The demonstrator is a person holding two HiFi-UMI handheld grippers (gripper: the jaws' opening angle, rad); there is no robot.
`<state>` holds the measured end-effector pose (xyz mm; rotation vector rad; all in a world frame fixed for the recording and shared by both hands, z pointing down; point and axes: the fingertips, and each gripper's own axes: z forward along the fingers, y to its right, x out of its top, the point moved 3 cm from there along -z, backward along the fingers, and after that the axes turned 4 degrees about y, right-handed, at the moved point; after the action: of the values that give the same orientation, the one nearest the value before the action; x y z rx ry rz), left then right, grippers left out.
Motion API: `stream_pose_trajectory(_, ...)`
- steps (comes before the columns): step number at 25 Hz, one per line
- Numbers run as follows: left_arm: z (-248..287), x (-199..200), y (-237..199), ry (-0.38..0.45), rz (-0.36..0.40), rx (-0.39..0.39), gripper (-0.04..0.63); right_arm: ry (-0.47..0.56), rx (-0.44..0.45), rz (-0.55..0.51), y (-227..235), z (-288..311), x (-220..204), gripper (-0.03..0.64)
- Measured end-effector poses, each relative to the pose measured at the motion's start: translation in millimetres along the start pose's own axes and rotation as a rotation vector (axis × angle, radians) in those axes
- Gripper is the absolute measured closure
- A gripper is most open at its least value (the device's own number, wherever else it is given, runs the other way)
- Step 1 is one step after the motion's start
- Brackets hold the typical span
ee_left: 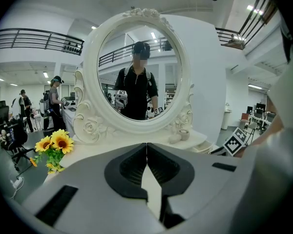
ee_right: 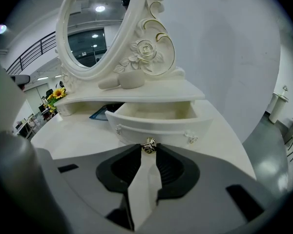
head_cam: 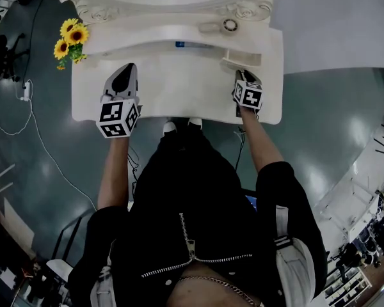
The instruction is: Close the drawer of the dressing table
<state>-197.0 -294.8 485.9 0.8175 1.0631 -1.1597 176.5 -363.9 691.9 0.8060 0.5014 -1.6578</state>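
Jaws of the right gripper point(ee_right: 147, 150) pinch the knob point(ee_right: 148, 145) of the open drawer point(ee_right: 156, 125) just ahead, while those of the left gripper point(ee_left: 146, 145) meet, empty, above the table point(head_cam: 179, 94).

Ahead of right gripper point(ee_right: 148, 150): the open drawer point(ee_right: 156, 128) jutted out from under the shelf point(ee_right: 151, 95) and blocked the way straight on, its knob point(ee_right: 148, 145) pinched at the jaw tips. Small items point(ee_right: 129, 80) sat on the shelf above. Left of that gripper, bare surface point(ee_right: 74, 130) gave free passage. Ahead of left gripper point(ee_left: 146, 146): open surface ran up to the mirror frame point(ee_left: 89, 126). Sunflowers point(ee_left: 56, 141) stood off to its left, near the surface's edge.
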Motion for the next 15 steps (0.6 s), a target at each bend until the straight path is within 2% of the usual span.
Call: stream_pose_trajectory(15, 7.9, -1.9, -7.0, -0.009, -0.007, 0.017, 0.574, -0.015, -0.006, -0.018, 7.8, 17.9, 17.1, 0.515)
